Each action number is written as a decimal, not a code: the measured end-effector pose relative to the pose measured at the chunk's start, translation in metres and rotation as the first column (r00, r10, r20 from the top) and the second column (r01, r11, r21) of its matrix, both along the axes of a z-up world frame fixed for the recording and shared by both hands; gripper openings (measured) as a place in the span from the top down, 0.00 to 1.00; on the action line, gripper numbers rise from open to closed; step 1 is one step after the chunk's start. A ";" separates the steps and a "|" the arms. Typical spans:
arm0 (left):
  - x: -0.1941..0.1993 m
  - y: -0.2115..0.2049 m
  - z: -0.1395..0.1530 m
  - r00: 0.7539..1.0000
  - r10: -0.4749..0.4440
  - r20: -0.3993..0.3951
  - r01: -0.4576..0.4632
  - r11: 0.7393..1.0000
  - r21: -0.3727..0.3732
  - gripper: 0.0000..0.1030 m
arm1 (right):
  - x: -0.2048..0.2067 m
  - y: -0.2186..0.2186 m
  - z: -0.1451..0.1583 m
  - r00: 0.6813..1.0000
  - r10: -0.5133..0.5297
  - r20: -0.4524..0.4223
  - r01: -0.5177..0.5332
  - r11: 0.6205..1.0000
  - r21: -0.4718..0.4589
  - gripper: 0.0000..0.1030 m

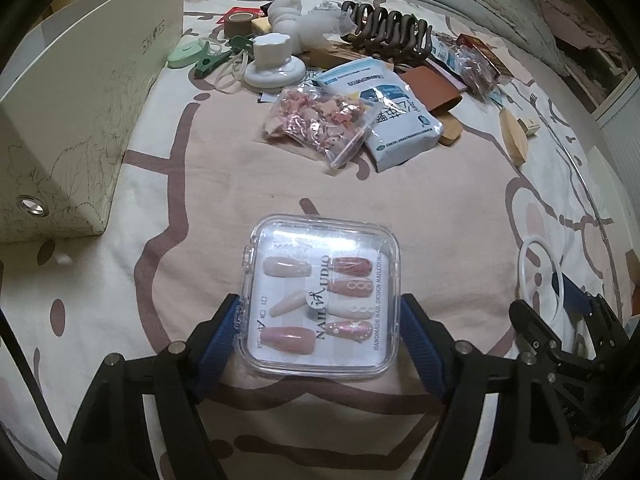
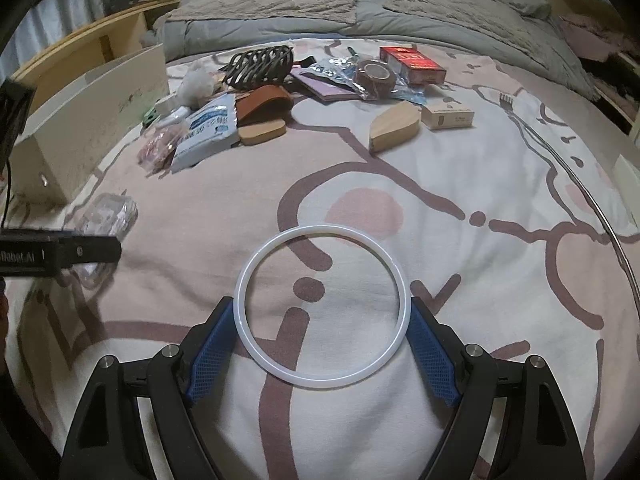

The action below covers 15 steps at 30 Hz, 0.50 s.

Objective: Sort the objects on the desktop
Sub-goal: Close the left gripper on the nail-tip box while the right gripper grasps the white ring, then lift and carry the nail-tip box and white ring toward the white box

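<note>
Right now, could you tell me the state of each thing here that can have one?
Left gripper: shut on the nail box.
Nail box: lid closed, flat on the sheet.
Right gripper: shut on the white ring.
White ring: lying flat.
Hair claw: closed.
Charm bag: sealed.

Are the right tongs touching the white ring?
Touching. In the right wrist view both blue pads press the white ring's outer rim, inside the right tongs.

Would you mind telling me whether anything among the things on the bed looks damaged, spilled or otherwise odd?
Nothing looks damaged or spilled. The clear nail box and white ring lie flat, apart from the jumbled pile still heaped together.
</note>
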<state>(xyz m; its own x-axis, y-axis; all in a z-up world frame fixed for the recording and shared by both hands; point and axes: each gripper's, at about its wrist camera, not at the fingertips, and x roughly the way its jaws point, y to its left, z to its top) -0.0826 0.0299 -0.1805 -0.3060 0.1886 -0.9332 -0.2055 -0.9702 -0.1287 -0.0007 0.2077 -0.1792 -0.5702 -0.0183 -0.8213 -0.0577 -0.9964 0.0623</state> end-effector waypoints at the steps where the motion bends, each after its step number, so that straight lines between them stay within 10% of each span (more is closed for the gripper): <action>1: 0.000 0.000 0.000 1.000 0.001 0.001 -0.001 1.000 0.002 0.25 | -0.001 0.000 0.001 1.000 -0.008 0.001 0.008 1.000 -0.005 0.19; 15: -0.002 -0.005 0.009 1.000 0.011 -0.009 -0.011 1.000 0.028 0.25 | -0.003 -0.006 0.020 0.999 -0.022 -0.043 0.024 0.999 0.032 0.19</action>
<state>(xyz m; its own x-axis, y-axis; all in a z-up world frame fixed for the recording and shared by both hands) -0.0849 0.0250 -0.1712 -0.3163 0.2113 -0.9248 -0.1963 -0.9684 -0.1541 -0.0032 0.2019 -0.1593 -0.6046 0.0215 -0.7962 -0.0786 -0.9964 0.0328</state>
